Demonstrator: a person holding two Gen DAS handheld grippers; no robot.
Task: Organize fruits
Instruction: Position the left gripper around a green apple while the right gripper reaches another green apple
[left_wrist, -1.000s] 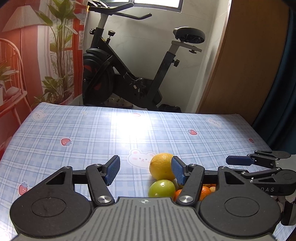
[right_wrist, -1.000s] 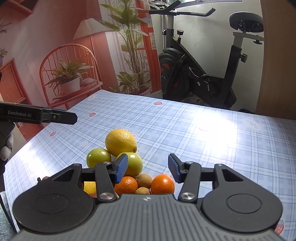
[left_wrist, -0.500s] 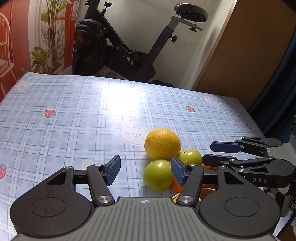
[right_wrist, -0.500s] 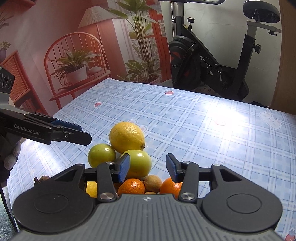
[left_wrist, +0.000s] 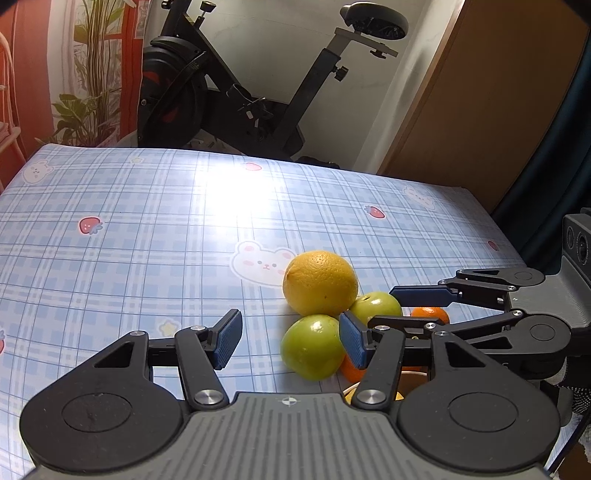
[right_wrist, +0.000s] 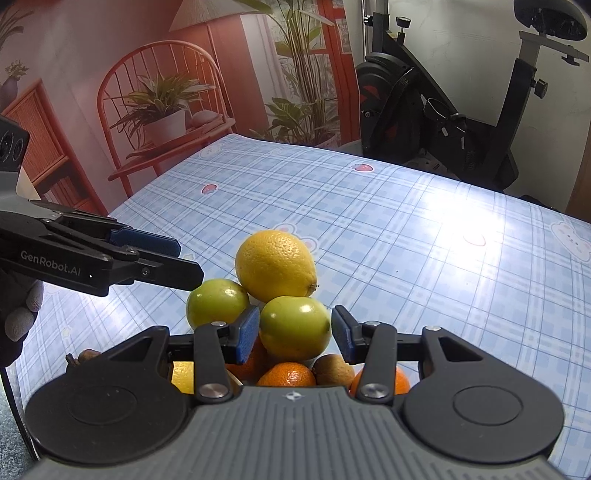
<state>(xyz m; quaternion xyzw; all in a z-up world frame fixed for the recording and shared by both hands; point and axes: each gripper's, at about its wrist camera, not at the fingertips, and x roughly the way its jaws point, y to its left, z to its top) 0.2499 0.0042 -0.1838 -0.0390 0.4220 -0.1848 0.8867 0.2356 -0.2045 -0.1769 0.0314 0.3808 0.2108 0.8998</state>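
The fruits sit heaped at the near edge of the checked tablecloth (left_wrist: 147, 229): a yellow lemon (right_wrist: 276, 265) on the far side, two green apples and small oranges (right_wrist: 287, 373) nearer. The left gripper (left_wrist: 290, 341), marked "GenRobot.AI" on its side, hangs with fingers spread beside one green apple (left_wrist: 312, 347), gripping nothing. The right gripper (right_wrist: 293, 334) has its blue pads either side of the other green apple (right_wrist: 294, 328), though whether they press it I cannot tell.

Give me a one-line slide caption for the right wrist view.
Right gripper brackets a green fruit atop the pile, lemon behind, left gripper alongside.
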